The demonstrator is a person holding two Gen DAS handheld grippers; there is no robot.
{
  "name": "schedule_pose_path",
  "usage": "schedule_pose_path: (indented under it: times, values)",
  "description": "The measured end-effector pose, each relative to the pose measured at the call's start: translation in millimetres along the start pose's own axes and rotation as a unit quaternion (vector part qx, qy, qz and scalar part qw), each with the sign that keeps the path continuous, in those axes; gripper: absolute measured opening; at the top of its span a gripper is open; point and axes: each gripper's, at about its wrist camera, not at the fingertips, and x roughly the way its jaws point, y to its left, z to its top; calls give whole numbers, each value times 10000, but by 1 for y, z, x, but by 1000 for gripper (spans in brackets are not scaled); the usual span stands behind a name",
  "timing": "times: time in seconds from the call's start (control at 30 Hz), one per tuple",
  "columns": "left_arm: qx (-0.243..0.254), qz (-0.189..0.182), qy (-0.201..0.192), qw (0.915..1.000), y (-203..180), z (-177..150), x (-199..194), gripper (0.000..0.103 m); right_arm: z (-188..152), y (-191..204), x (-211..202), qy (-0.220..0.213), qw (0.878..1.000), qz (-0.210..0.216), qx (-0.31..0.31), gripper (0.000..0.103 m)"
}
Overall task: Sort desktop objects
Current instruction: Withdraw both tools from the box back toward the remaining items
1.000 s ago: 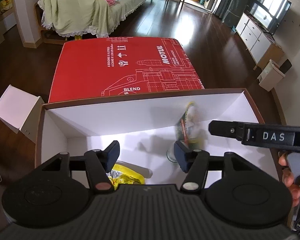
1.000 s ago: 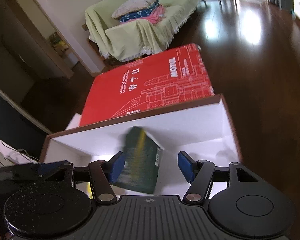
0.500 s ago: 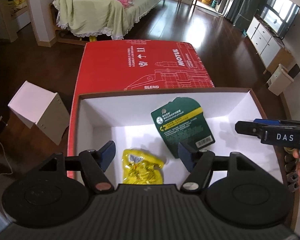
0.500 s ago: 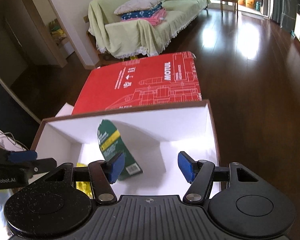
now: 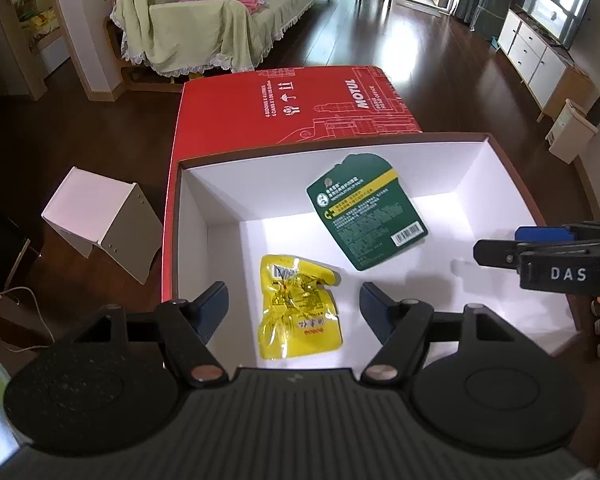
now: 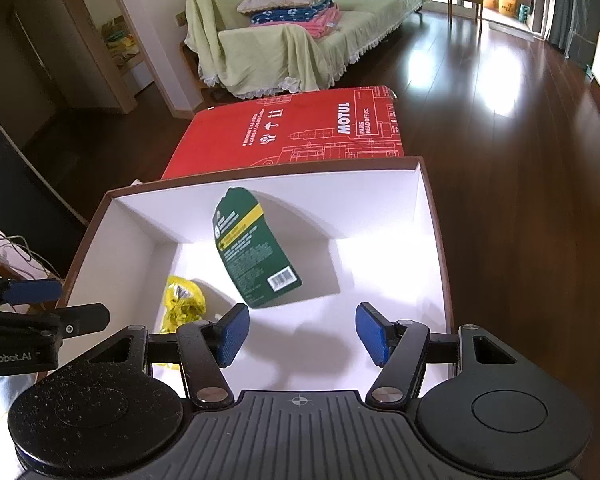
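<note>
A white-lined open box (image 5: pixel 496 184) (image 6: pixel 428 240) holds two items. A green card package (image 5: pixel 366 210) (image 6: pixel 256 248) leans against the box's far wall. A crumpled yellow packet (image 5: pixel 298 308) (image 6: pixel 182 304) lies flat on the box floor, nearer the front left. My left gripper (image 5: pixel 292 310) hovers open above the yellow packet, holding nothing. My right gripper (image 6: pixel 298 334) is open and empty over the box's near right part; it also shows at the right edge of the left wrist view as a black arm (image 5: pixel 548 258).
A red Motul carton (image 5: pixel 296 108) (image 6: pixel 300 132) lies just behind the box. A small white stand (image 5: pixel 100 222) sits on the dark wood floor to the left, with cables (image 5: pixel 24 308) nearby. A covered sofa (image 6: pixel 292 32) stands farther back.
The green package dropped from my right gripper into the box and came to rest against the far wall. Both grippers have risen and pulled back, showing more of the box.
</note>
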Motion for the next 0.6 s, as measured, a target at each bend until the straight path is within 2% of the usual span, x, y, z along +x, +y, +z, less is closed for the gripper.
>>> schedule_pose_path:
  times: [0.37, 0.6]
  values:
    - [172, 42, -264, 9995, -8, -20, -40, 69, -21, 11, -35, -234, 9997, -73, 91, 62]
    - [281, -57, -435, 9986, 3, -53, -66, 69, -48, 14, -70, -516, 9986, -83, 20, 62]
